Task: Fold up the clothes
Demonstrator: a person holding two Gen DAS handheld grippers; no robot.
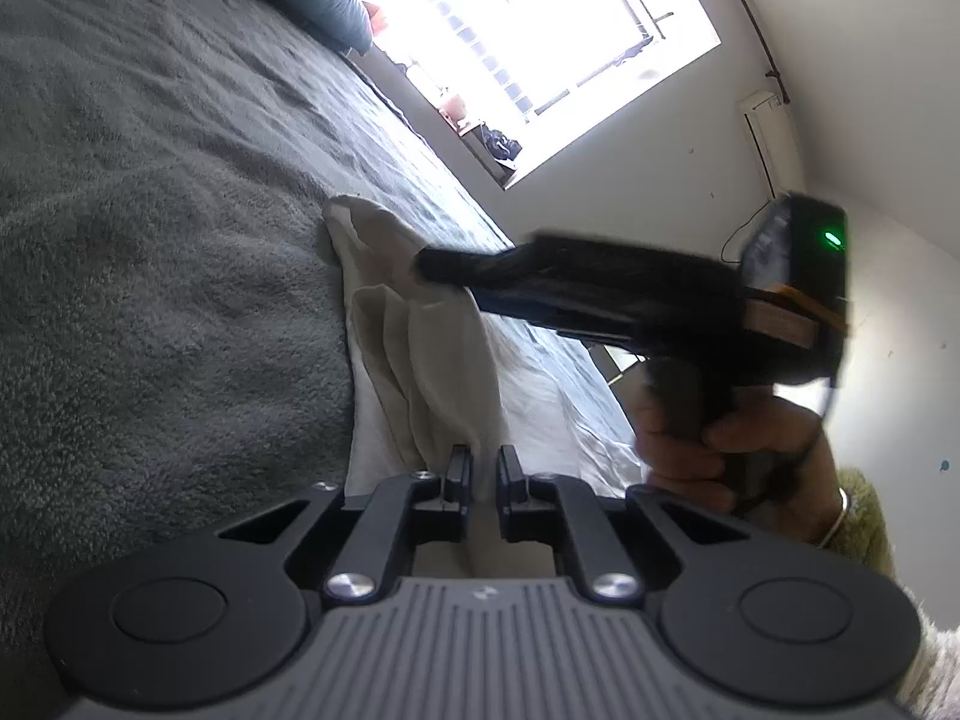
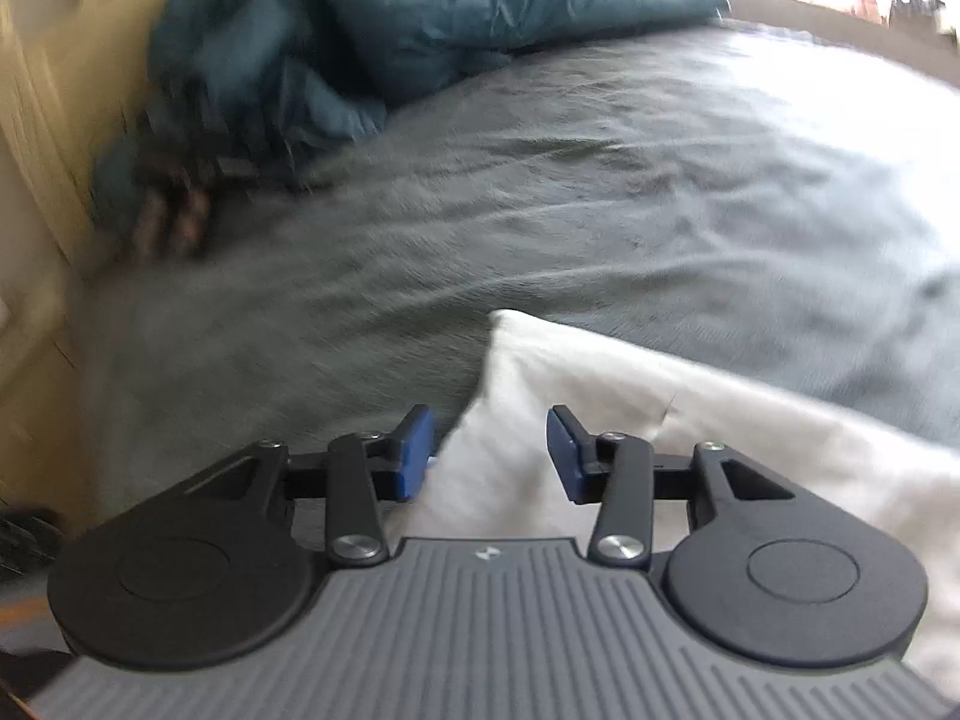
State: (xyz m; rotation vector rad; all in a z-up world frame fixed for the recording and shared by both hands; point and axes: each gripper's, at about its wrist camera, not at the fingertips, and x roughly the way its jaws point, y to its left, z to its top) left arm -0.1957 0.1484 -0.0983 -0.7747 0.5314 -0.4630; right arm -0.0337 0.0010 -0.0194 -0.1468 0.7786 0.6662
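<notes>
Plainly, the left gripper (image 1: pixel 483 468) is clenched on an edge of the white garment (image 1: pixel 420 348), its narrow jaws pinching a bunched fold right at the fingertips. From there the cloth runs forward and away from the tool, lying rumpled on the grey blanket (image 1: pixel 150 210). Ahead and to the right of this tool, the right gripper (image 1: pixel 423 264) reaches in, its tip against the far part of the same garment, held by a hand (image 1: pixel 708 444).

In its own view the right gripper (image 2: pixel 489 450) stands released, blue pads (image 2: pixel 414 450) apart, with a corner of the garment (image 2: pixel 600 396) lying loose between and beyond them. A teal quilt (image 2: pixel 390 18) is heaped far ahead.

The risk is likely this: with only one end pinned, any pull by the left tool could drag the cloth and undo the fold. The left pinch also looks shallow and may slip. If the right jaws close again carelessly, they could catch the fuzzy blanket beneath.
</notes>
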